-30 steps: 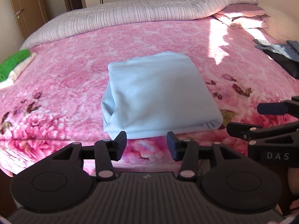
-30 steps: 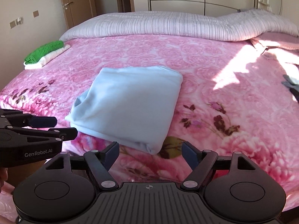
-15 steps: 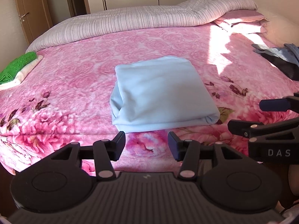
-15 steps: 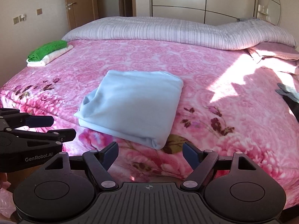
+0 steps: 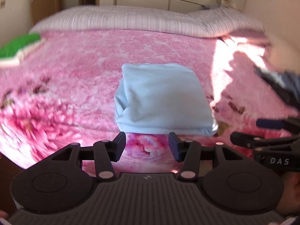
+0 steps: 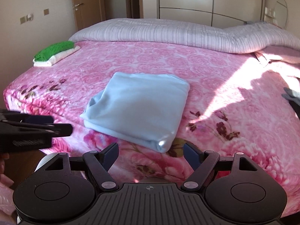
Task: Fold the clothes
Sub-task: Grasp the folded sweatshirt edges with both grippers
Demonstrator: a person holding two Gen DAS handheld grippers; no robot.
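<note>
Two hand-held claws hover at the near edge of a bed, both empty. The left claw (image 5: 146, 146) stands with its jaws parted, nothing between them but the pink floral blanket (image 5: 75, 78) below. The right claw (image 6: 151, 154) is spread wider, likewise gripping nothing; each claw appears at the side of the other's view.

Just beyond both sets of fingertips, apart from them, lies the folded light-blue garment (image 6: 138, 106), a neat rectangular bundle flat on the blanket. From the left claw it sits dead ahead; from the right claw it is ahead and slightly to the left, one corner pointing back toward the jaws.

Farther out and to the left of both claws, near the bed's far-left corner, a green folded cloth (image 6: 54, 51) rests on top of a white folded one (image 6: 56, 58). To the right, a sunlit patch crosses the blanket, and a dark garment (image 5: 281, 86) lies at the bed's right edge.

Beyond everything, a striped pale quilt (image 6: 168, 31) runs along the far side of the bed, with wardrobe doors (image 6: 206, 1) and a wooden door (image 6: 84, 3) behind.
</note>
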